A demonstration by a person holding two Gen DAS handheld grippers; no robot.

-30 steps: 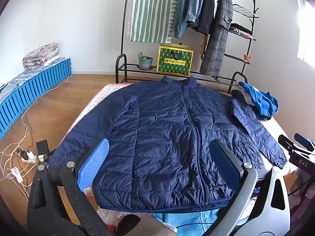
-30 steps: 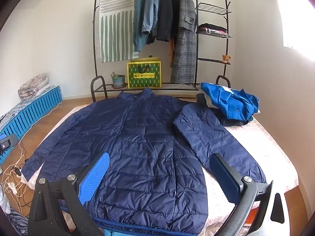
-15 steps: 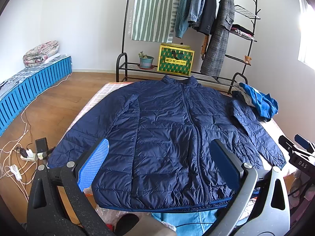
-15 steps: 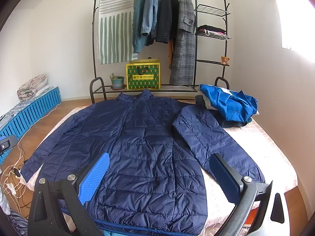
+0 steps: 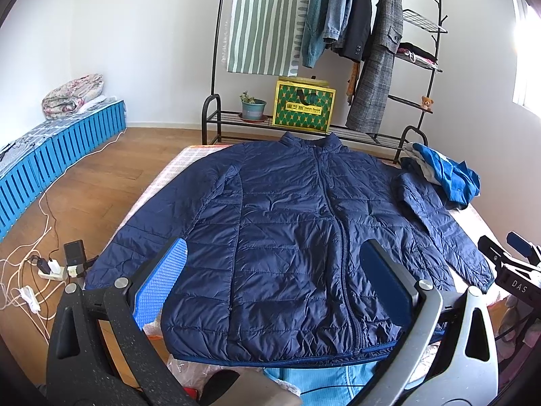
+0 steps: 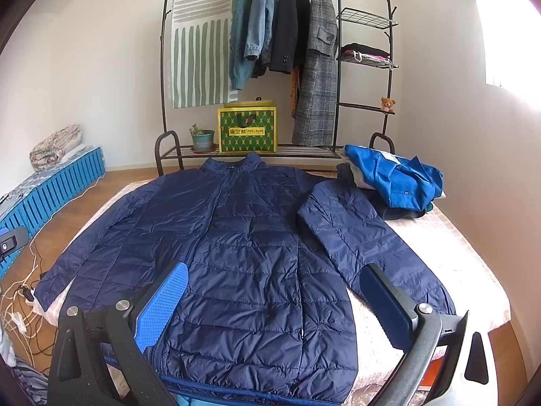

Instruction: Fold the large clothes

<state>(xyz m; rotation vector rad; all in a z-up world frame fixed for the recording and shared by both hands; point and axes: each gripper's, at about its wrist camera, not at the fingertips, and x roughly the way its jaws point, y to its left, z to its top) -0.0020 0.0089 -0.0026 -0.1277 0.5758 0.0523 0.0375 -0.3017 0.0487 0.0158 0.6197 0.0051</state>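
A: Navy quilted jacket (image 5: 290,237) lies flat, front up, zip closed, on the bed (image 6: 473,253). Collar toward 12 o'clock, hem toward 6. It covers most of the checked bedspread.

B: Sleeves?

A: In the right wrist view, one sleeve (image 6: 365,243) runs out toward 4 o'clock, apart from the body, cuff near the bed's near edge. The other sleeve (image 6: 84,264) slants toward 8 o'clock, cuff at the bed's side edge.

B: Left gripper?

A: Left gripper (image 5: 274,277) hangs above the hem end, jaws spread wide, holding nothing. Textured blue pad (image 5: 162,284) at 8 o'clock in its view, dark pad at 4. Jacket fabric shows between them; contact, cannot tell.

B: Right one?

A: Right gripper (image 6: 274,301) likewise wide apart and empty, over the lower body of the jacket. Its dark finger (image 6: 385,301) overlaps the sleeve cuff in the picture.

B: Surroundings?

A: Pile of bright blue clothes (image 6: 395,179) at 2 o'clock on the bed, just beside the sleeve's shoulder end. Clothes rack (image 6: 338,50) at 12 against the wall, coats hanging, a yellow-green box (image 6: 248,132) and a potted plant (image 6: 203,138) on its low shelf. Cables (image 5: 30,270) on the wood floor at 9.
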